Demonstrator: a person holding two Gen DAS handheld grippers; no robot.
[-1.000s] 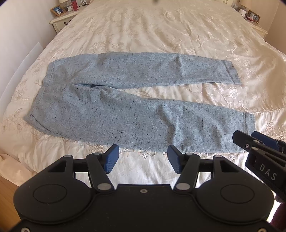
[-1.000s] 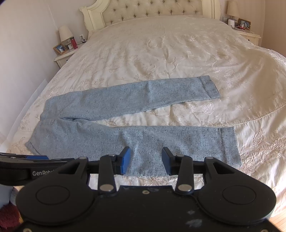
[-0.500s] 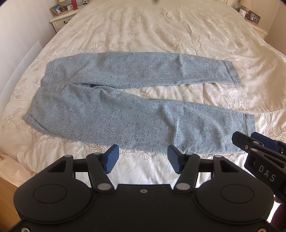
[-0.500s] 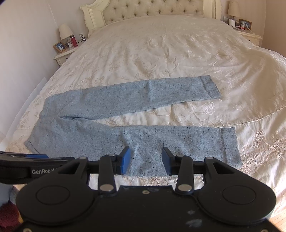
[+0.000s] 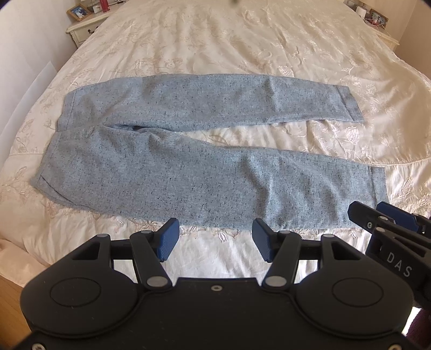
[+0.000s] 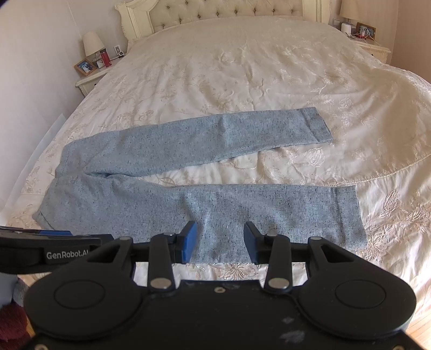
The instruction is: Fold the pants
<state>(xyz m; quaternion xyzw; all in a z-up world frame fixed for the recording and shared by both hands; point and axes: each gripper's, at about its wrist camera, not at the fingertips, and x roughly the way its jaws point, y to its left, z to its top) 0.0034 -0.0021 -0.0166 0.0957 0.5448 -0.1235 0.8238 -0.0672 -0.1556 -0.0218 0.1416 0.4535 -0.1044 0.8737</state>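
Note:
Light blue speckled pants (image 5: 172,172) lie flat on the cream bed, waistband at the left, both legs spread apart and running right; they also show in the right wrist view (image 6: 188,199). My left gripper (image 5: 214,241) is open and empty, hovering just short of the near leg's front edge. My right gripper (image 6: 219,242) is open and empty above the near leg's lower part. The right gripper's tip shows at the right of the left wrist view (image 5: 382,223); the left gripper's side shows at the left of the right wrist view (image 6: 54,250).
The embroidered cream bedspread (image 6: 242,67) covers the bed, with a tufted headboard (image 6: 215,10) at the far end. Nightstands stand at the far left (image 6: 91,78) and far right (image 6: 374,48). A wall runs along the left. Wooden floor (image 5: 8,296) shows by the near edge.
Both grippers have drifted slightly forward and left toward the pants. The pants have not moved.

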